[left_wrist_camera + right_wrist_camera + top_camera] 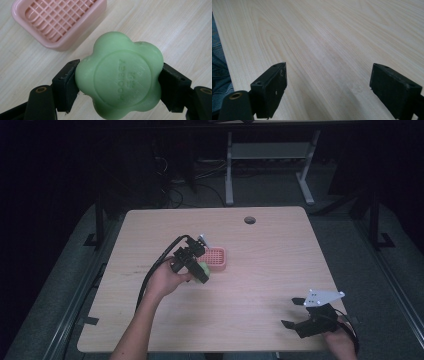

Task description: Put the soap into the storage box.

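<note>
A green flower-shaped soap bar (119, 78) is clamped between the pads of my left gripper (119, 85), which is shut on it just above the wooden table. In the high view the soap (204, 270) and my left gripper (200, 270) sit near the table's middle, just left of a pink soap dish (216, 258) with a gridded floor. That dish (58, 21) lies empty beyond the soap at the upper left of the left gripper view. My right gripper (292, 312) stands open near the table's front right corner, nothing between its jaws (328, 87).
The light wooden table (260, 270) has a round cable hole (250, 220) near its far edge. A white desk frame (270, 165) stands on the floor beyond. Blue denim (219, 75) shows past the table's edge in the right gripper view.
</note>
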Demonstrator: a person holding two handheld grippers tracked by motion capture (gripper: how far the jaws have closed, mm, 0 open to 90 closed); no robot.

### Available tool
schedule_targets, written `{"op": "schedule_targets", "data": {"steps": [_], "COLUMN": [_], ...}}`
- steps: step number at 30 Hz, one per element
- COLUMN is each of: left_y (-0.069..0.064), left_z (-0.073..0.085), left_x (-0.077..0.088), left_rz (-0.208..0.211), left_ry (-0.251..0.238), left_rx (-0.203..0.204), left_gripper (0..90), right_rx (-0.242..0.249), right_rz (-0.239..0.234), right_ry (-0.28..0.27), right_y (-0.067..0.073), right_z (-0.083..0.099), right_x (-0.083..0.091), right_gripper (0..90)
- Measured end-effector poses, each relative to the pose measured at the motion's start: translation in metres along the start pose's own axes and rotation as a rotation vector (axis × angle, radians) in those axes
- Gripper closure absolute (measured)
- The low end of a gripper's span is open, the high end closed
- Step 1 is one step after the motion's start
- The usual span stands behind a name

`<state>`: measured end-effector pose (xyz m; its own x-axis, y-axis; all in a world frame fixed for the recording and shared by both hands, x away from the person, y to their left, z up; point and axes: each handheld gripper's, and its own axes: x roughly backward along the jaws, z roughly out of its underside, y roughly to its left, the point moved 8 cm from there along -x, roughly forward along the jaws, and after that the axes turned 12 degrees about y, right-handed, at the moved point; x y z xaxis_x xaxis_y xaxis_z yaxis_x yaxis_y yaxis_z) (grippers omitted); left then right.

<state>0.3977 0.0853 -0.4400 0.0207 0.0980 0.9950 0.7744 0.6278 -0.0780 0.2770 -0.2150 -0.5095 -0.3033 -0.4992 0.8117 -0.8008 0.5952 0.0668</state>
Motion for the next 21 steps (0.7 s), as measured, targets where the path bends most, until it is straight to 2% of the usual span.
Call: {"op": "schedule_targets", "data": {"steps": [10,11,15,21], "left_y": [0.007,0.009,0.012,0.017], "left_z": [-0.012,-0.013,-0.017,-0.021], "left_x": [-0.002,-0.001,0.003,0.005], "left_rz": [-0.005,-0.009,-0.006,-0.009], "left_ry": [0.016,0.018,0.015,0.016], "left_rx": [0.01,-0.002,0.02,0.017], "left_gripper": [26.7,26.7,26.7,26.7], "right_rx": [-0.001,0.001,0.002,0.001], "right_rz": [0.0,0.0,0.003,0.004], "right_ry": [-0.007,-0.008,-0.006,-0.007], "right_y": [-0.001,-0.001,-0.002,-0.002], "right_z": [-0.001,-0.001,0.0,0.0], "right_x": [0.0,0.0,0.001,0.002], "right_gripper": [13.8,13.8,13.8,13.8]}}
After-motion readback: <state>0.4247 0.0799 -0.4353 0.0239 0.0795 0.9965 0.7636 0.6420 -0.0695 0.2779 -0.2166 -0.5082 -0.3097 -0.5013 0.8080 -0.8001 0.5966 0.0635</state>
